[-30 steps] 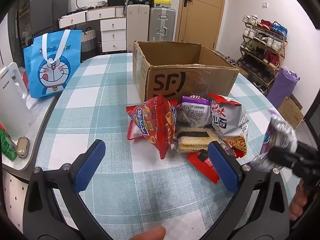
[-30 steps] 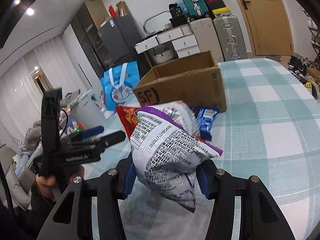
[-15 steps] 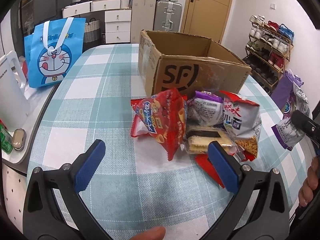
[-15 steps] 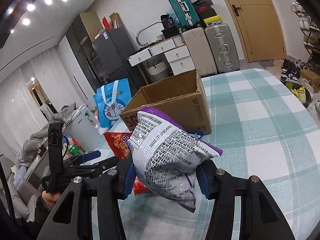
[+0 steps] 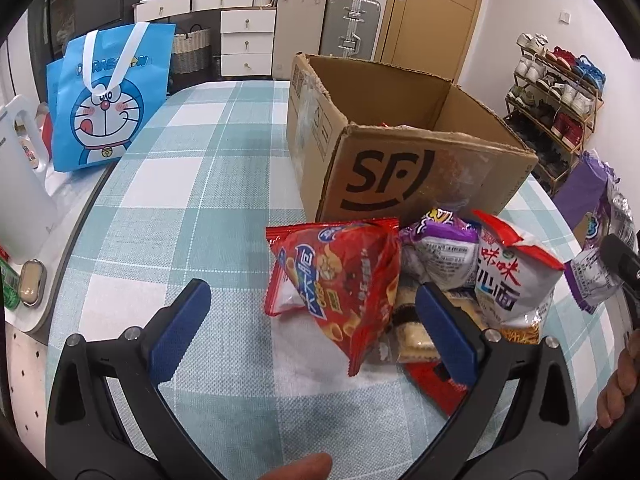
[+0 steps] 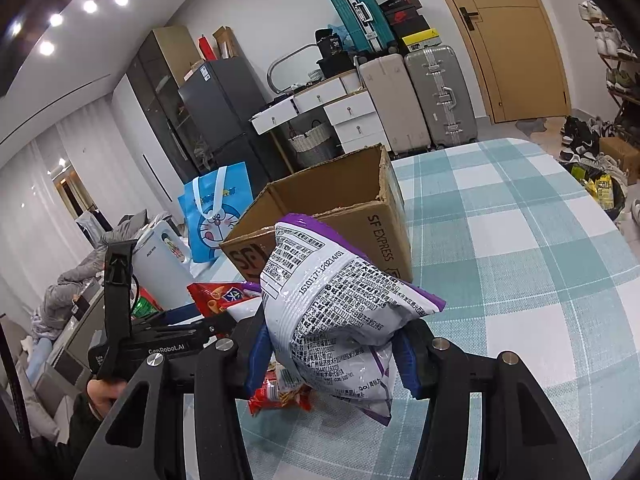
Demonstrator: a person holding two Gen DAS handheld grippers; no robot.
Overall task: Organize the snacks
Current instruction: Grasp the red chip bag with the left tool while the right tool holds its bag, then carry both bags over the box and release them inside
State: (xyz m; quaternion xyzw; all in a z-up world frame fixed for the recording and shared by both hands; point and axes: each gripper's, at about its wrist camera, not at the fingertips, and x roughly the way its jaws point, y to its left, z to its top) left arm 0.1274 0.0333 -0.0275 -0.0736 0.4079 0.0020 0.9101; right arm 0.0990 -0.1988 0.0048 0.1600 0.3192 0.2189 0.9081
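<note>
Right hand-held gripper [image 6: 332, 354] is clamped on a purple-and-white snack bag [image 6: 340, 312], blue pads pinching both sides, and the bag sits raised off the checked tabletop [image 6: 520, 264], centre of the right wrist view. Just behind it, upper centre, stands the open cardboard box [image 6: 360, 216], "SF EXPRESS" printed on its side. In the left wrist view that same bag shows at the far right edge, beside the box's right corner.

Left hand-held gripper [image 5: 312, 320], jaws spread wide, nothing between the pads! It hangs low in the left wrist view, over the tabletop in front of the snack pile. The red chip bag [image 5: 344, 280] stands centre frame, its right part tucked behind the right pad. To its right, a small purple packet [image 5: 440, 240] and a white-and-red noodle bag [image 5: 516, 276], both close against the front of the box. A clear wafer pack [image 5: 412, 340] and a flat red packet [image 5: 432, 380] lie low, partly hidden by that right finger.

Upper left in the left wrist view, a blue cartoon tote bag [image 5: 108, 96] stands at the tabletop's edge. A fingertip [image 5: 300, 468] peeks in at the bottom.
</note>
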